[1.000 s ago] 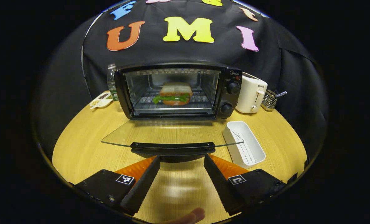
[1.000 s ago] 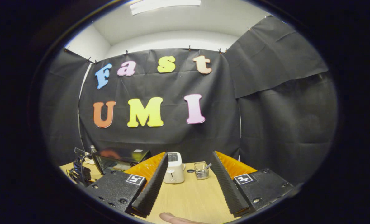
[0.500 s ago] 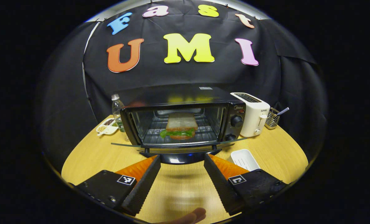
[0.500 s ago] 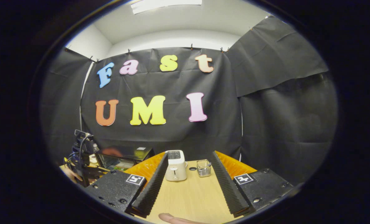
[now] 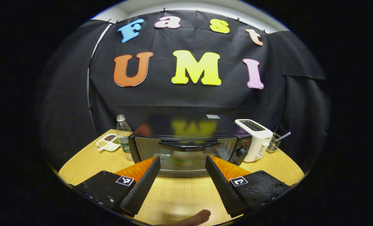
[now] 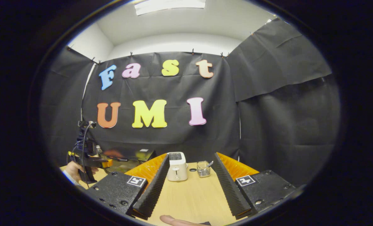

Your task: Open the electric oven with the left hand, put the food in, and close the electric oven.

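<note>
Glass and black metal, the electric oven (image 5: 186, 150) sits at centre of the left gripper view, door up; stiff and fragile, best held by its handle (image 5: 189, 145). Left gripper (image 5: 181, 175) and right gripper (image 6: 189, 182) gape wide, holding nothing

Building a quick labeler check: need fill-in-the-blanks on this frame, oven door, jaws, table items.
1. The door of the electric oven is ____.
2. The left gripper has its jaws ____, holding nothing.
3. The white appliance just right of the oven is a ____.
4. The water bottle stands on the oven's ____ side in the left gripper view.

Missing words: shut; open; toaster; left
</note>
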Demonstrator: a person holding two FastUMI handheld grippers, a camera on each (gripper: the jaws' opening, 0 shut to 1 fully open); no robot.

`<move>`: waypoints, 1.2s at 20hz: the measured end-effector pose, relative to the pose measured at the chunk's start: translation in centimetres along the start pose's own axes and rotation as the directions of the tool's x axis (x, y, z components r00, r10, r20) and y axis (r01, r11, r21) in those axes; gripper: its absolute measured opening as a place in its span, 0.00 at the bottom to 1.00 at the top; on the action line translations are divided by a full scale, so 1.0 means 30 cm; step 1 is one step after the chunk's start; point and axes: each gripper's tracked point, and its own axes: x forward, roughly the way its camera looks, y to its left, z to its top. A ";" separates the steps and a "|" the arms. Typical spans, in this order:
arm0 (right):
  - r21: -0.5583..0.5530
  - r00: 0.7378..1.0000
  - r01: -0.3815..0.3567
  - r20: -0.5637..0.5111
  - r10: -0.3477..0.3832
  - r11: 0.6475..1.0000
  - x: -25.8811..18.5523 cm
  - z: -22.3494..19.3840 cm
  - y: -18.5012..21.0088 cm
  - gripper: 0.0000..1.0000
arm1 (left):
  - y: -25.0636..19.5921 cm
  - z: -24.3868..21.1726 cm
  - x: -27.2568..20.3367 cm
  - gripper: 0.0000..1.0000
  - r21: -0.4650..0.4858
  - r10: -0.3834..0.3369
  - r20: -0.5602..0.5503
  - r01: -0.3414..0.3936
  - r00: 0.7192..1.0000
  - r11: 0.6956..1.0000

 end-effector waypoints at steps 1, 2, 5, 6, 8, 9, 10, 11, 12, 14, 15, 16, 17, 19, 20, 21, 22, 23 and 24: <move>0.004 1.000 -0.003 0.001 0.003 1.000 -0.024 0.004 0.005 0.89 | 0.000 0.027 -0.043 0.95 0.003 -0.002 0.029 0.002 1.000 1.000; 0.009 1.000 -0.005 0.004 0.005 1.000 -0.044 0.000 0.006 0.89 | 0.005 0.061 -0.099 0.95 0.001 -0.001 0.059 0.001 0.998 1.000; 0.012 1.000 -0.018 0.007 0.018 1.000 -0.106 -0.007 0.018 0.89 | -0.008 0.121 -0.258 0.94 -0.006 -0.016 0.124 0.017 0.992 1.000; 0.011 1.000 -0.022 0.005 0.022 1.000 -0.122 -0.014 0.019 0.89 | 0.005 0.144 -0.309 0.95 -0.004 -0.005 0.143 0.006 0.990 1.000; 0.019 1.000 -0.028 0.006 0.027 0.999 -0.150 -0.019 0.028 0.89 | 0.029 0.183 -0.419 0.95 -0.001 0.031 0.180 -0.031 0.983 1.000; 0.022 0.999 -0.033 0.006 0.033 0.999 -0.165 -0.020 0.031 0.89 | 0.041 0.193 -0.472 0.95 -0.004 0.049 0.195 -0.049 0.980 0.999; 0.025 0.999 -0.041 0.006 0.041 0.999 -0.171 -0.024 0.040 0.90 | 0.039 0.202 -0.525 0.95 -0.011 0.057 0.208 -0.056 0.976 0.998; 0.030 0.999 -0.046 0.000 0.046 0.999 -0.177 -0.027 0.047 0.89 | 0.031 0.212 -0.578 0.95 -0.013 0.058 0.225 -0.057 0.973 0.998; 0.038 0.999 -0.047 0.003 0.047 0.998 -0.179 -0.029 0.049 0.89 | 0.029 0.233 -0.630 0.95 -0.008 0.057 0.242 -0.057 0.969 0.998; 0.044 0.999 -0.040 0.007 0.040 0.998 -0.183 -0.013 0.055 0.89 | 0.027 0.247 -0.736 0.94 0.007 0.064 0.268 -0.068 0.961 0.998; 0.038 0.999 -0.036 0.011 0.036 0.999 -0.183 0.000 0.057 0.89 | 0.031 0.247 -0.781 0.94 0.017 0.069 0.272 -0.077 0.960 0.997; 0.033 0.999 -0.030 0.014 0.030 0.999 -0.183 0.013 0.058 0.89 | 0.038 0.242 -0.822 0.94 0.021 0.080 0.270 -0.089 0.960 0.996; 0.024 0.999 -0.033 0.016 0.033 0.999 -0.181 0.025 0.065 0.89 | 0.051 0.242 -0.854 0.94 0.017 0.099 0.270 -0.107 0.958 0.994; 0.007 0.999 -0.043 0.012 0.043 0.999 -0.181 0.047 0.092 0.90 | 0.079 0.250 -0.915 0.94 -0.006 0.144 0.280 -0.148 0.949 0.989; 0.001 0.999 -0.052 0.010 0.052 0.999 -0.179 0.062 0.104 0.90 | 0.079 0.256 -0.941 0.94 -0.016 0.150 0.288 -0.152 0.946 0.988; 0.004 0.998 -0.058 0.013 0.058 0.998 -0.184 0.075 0.115 0.89 | 0.073 0.252 -0.964 0.94 -0.026 0.148 0.292 -0.147 0.945 0.989; 0.001 0.998 -0.064 0.010 0.064 0.998 -0.189 0.083 0.123 0.90 | 0.067 0.246 -0.983 0.94 -0.041 0.141 0.297 -0.135 0.944 0.990; -0.011 0.997 -0.071 -0.002 0.071 0.997 -0.194 0.082 0.129 0.89 | 0.058 0.233 -0.996 0.94 -0.055 0.134 0.286 -0.123 0.949 0.991; -0.017 0.997 -0.076 -0.013 0.076 0.997 -0.202 0.075 0.132 0.90 | 0.048 0.217 -1.011 0.94 -0.064 0.122 0.276 -0.108 0.954 0.992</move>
